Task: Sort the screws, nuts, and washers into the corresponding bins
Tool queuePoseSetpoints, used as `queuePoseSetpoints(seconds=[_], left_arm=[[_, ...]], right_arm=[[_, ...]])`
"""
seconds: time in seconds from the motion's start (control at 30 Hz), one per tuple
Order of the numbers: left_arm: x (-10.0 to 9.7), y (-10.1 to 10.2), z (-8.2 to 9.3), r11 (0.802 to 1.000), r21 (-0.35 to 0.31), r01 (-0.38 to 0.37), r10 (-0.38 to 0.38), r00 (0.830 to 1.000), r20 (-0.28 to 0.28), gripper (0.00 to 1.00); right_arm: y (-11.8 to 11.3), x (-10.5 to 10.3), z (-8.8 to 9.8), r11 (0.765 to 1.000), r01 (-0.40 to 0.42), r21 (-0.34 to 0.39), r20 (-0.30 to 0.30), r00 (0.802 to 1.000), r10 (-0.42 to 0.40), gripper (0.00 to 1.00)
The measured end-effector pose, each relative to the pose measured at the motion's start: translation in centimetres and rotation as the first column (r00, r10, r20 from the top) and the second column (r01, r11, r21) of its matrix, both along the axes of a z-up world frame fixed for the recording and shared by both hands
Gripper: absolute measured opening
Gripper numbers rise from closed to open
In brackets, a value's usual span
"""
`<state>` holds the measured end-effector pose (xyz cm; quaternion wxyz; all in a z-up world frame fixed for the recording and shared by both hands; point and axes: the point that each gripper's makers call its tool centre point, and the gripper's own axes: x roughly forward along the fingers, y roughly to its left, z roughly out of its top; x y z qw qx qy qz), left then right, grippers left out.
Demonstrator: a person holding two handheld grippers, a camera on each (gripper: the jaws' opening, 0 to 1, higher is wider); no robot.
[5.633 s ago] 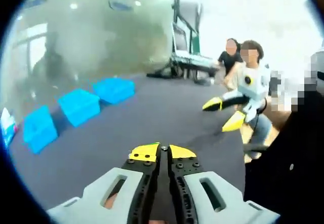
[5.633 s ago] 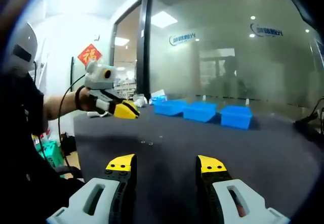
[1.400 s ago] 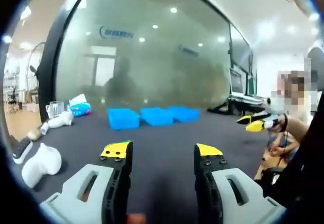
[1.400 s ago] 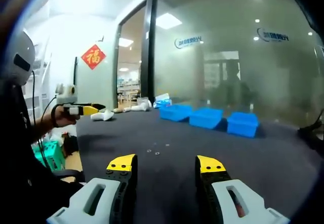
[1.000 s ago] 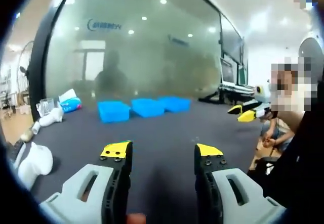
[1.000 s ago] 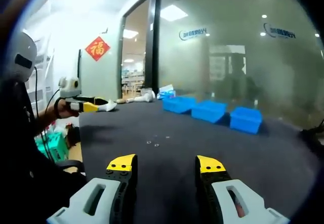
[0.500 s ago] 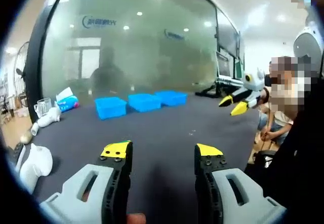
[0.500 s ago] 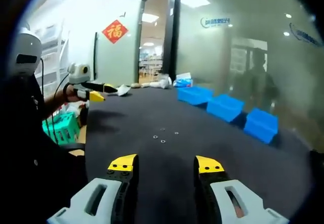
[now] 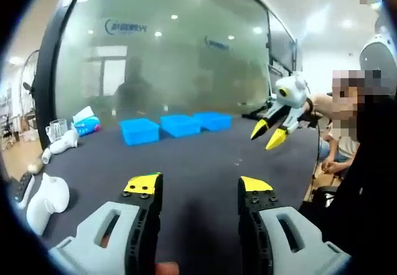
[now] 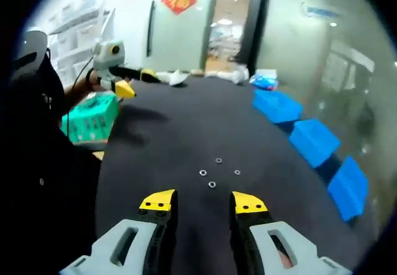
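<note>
Several small metal nuts and washers (image 10: 212, 184) lie in a loose group on the dark table (image 10: 186, 126), just beyond my right gripper (image 10: 203, 202), which is open and holds nothing. Three blue bins (image 10: 314, 140) stand in a row to the right of them. In the left gripper view the same bins (image 9: 180, 125) sit at the table's far side. My left gripper (image 9: 198, 185) is open and empty above the table. The right gripper (image 9: 268, 133) hangs in the air at the right, yellow tips apart. The left gripper (image 10: 133, 82) is held at the table's far left edge.
White objects (image 9: 46, 194) lie on the table's left side, with more white items and a blue packet (image 9: 87, 126) further back. A green crate (image 10: 90, 118) stands beyond the table edge. A glass wall (image 9: 173, 51) rises behind the bins. A person (image 9: 366, 182) sits close at the right.
The right gripper view has tipped down and forward, so the small parts now lie just ahead of its jaws. In the left gripper view, the right gripper has swung inward over the table.
</note>
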<state>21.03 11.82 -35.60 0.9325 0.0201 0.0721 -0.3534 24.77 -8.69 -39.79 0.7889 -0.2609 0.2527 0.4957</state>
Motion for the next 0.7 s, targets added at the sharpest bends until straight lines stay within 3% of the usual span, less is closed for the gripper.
queuePoseSetpoints(seconds=[0.27, 0.47, 0.7], left_arm=[[-0.1, 0.6, -0.3, 1.000, -0.021, -0.011, 0.011, 1.000, -0.008, 0.47], [0.1, 0.9, -0.6, 1.000, -0.023, -0.019, 0.019, 1.000, -0.014, 0.46], [0.3, 1.0, -0.5, 1.000, -0.019, -0.019, 0.019, 1.000, -0.015, 0.46]], right_arm=[[1.7, 1.5, -1.6, 0.996, -0.059, -0.071, -0.059, 0.997, 0.055, 0.23], [1.6, 2.0, -3.1, 0.990, -0.075, -0.117, -0.083, 0.994, 0.065, 0.19], [1.8, 2.4, -3.5, 0.992, -0.065, -0.107, -0.092, 0.994, 0.055, 0.18]])
